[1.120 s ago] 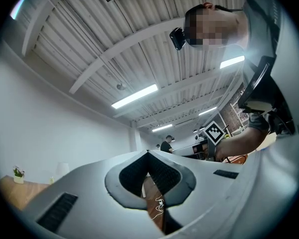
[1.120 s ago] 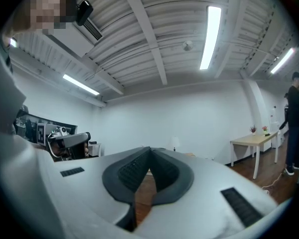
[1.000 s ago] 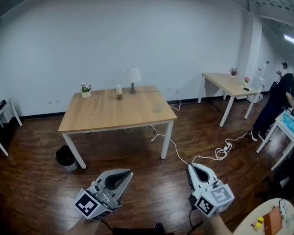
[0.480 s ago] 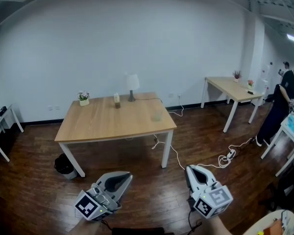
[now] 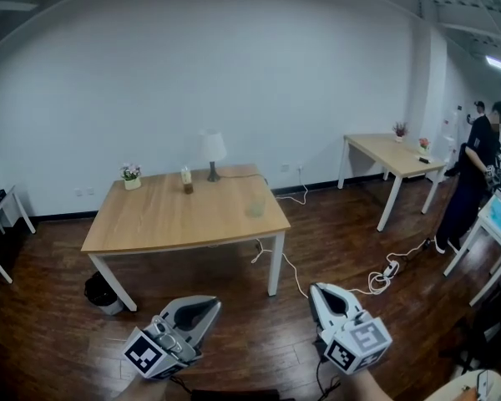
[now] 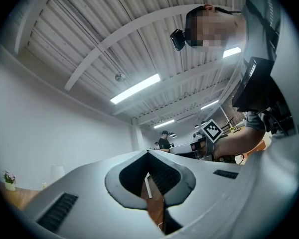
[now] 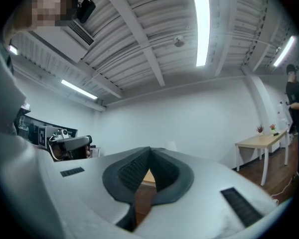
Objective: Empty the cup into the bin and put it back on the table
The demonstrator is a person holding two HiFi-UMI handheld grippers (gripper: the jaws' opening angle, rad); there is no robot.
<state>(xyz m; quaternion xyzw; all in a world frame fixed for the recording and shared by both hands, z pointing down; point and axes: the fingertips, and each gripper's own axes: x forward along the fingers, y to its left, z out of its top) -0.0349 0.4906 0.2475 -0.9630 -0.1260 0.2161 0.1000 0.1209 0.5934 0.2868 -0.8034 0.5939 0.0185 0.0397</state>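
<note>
Approach stage, by the look of it: left gripper (image 5: 202, 307) and right gripper (image 5: 324, 299) low at the foot of the head view, well apart from the table (image 5: 150, 224) and touching nothing. Both pairs of jaws pressed together and empty, with nothing between the pads in either gripper view. Cup (image 5: 255, 208), pale and translucent, upright near the table's right front corner, apart from the lamp (image 5: 212, 150) and small plant (image 5: 131, 175) along the far edge. Bin (image 5: 103, 290), dark, on the floor just beside the left front leg. Nothing emptied yet, so far as can be judged; cup contents too small to tell. Next, probably: closing on the table, opening one pair of jaws, most likely the right as the nearer to the cup, and clamping the cup's wall without tipping it. After that, a carry across to the bin at the opposite end. Risk worth noting: thin, light cup, easily knocked or crushed.
</note>
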